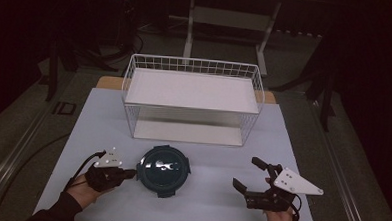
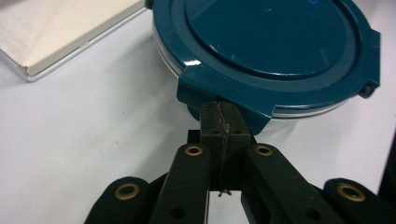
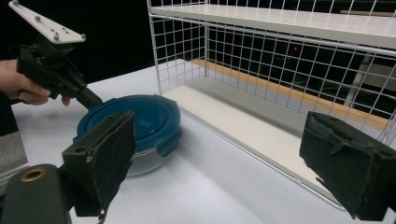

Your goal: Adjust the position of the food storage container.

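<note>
The left gripper has closed jaws touching the lid clip of the round box; the right gripper waits with jaws open, and the lid is on

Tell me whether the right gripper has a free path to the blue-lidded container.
Probably yes: the right gripper stands open, with bare table between it and the container. The left gripper sits at the far side.

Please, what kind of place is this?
Probably a lab or test workspace, not a home kitchen: a white table in a dark room, a white wire shelf rack, a round container with a blue clip lid, and two hand-held grippers, left and right.
</note>
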The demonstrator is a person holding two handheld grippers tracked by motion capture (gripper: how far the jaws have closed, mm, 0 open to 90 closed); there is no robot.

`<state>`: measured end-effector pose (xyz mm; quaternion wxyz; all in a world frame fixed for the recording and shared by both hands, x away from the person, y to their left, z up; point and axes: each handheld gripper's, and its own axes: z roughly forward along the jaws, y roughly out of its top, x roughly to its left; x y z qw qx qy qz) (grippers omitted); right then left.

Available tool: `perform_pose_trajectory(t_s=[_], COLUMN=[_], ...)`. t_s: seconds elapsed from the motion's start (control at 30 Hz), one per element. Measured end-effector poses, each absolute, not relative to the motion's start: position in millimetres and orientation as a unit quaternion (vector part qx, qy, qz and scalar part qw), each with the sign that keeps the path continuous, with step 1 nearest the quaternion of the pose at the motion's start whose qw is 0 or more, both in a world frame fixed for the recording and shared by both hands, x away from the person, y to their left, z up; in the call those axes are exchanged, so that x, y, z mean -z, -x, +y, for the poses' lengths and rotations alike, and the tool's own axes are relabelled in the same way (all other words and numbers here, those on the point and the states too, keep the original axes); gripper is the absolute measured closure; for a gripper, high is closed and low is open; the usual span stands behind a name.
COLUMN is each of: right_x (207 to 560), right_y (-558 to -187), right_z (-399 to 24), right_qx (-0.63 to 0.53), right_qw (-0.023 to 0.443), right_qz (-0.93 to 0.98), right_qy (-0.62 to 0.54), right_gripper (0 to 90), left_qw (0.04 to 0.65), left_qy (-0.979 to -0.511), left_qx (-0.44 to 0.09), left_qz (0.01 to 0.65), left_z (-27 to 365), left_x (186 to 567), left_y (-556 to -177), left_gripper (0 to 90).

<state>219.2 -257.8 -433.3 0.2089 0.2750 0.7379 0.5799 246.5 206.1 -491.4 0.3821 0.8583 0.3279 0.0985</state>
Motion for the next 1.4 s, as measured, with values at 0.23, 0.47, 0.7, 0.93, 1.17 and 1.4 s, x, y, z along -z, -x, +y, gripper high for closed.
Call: perform_pose_trajectory(t_s=[0.23, 0.47, 0.7, 0.93, 1.17, 1.4], right_x=[433, 432, 434, 435, 435, 436], right_y=[-220, -219, -219, -220, -220, -221], right_z=[-260, -260, -257, -258, -258, -258], right_qx=[-0.582, -0.582, -0.579, -0.578, -0.577, -0.575], right_qw=[0.209, 0.21, 0.207, 0.205, 0.204, 0.204], right_qz=[0.735, 0.735, 0.739, 0.74, 0.74, 0.743], right_qy=[-0.278, -0.277, -0.276, -0.276, -0.278, -0.277], right_gripper=[10.4, 10.4, 10.5, 10.5, 10.5, 10.5], left_qw=[0.376, 0.384, 0.381, 0.381, 0.385, 0.388], left_qy=[-0.86, -0.853, -0.856, -0.859, -0.862, -0.865], left_qx=[-0.099, -0.099, -0.092, -0.088, -0.081, -0.077], left_qz=[0.33, 0.34, 0.338, 0.331, 0.319, 0.308], left_z=[207, 204, 194, 180, 162, 149], left_x=[494, 492, 491, 490, 491, 491], left_y=[-244, -245, -254, -264, -271, -276], left_gripper=[90.0, 90.0, 90.0, 90.0, 90.0, 90.0])
